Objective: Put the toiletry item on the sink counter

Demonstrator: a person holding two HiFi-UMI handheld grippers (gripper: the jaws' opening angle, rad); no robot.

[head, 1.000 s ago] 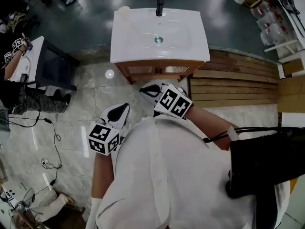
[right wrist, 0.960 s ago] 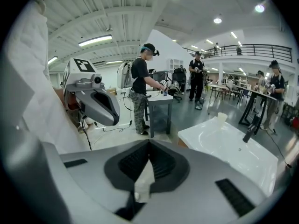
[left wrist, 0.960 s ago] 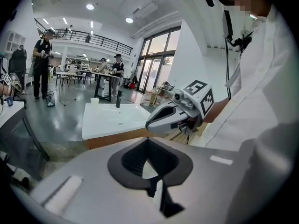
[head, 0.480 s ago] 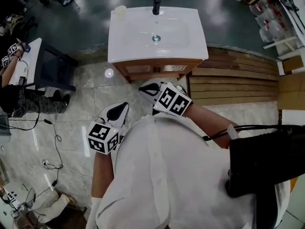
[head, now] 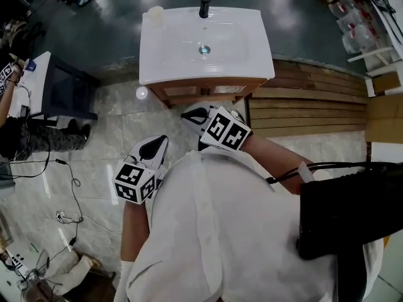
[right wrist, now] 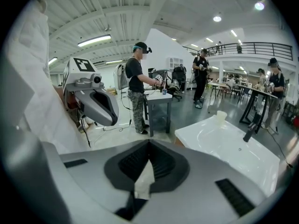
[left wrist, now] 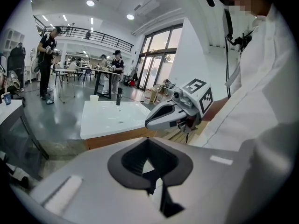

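Seemingly the only toiletry candidate, a small pale round cup [head: 155,12], stands upright on the rear-left corner of the white rectangular sink counter [head: 252,61], left of the black tap [head: 205,4]. It lies ahead and leftward of both grippers, well apart. The right gripper [head: 194,116] is nearer the counter's front edge; the left gripper [head: 154,148] hangs farther back. Both jaw pairs meet at the tips, with nothing between them.
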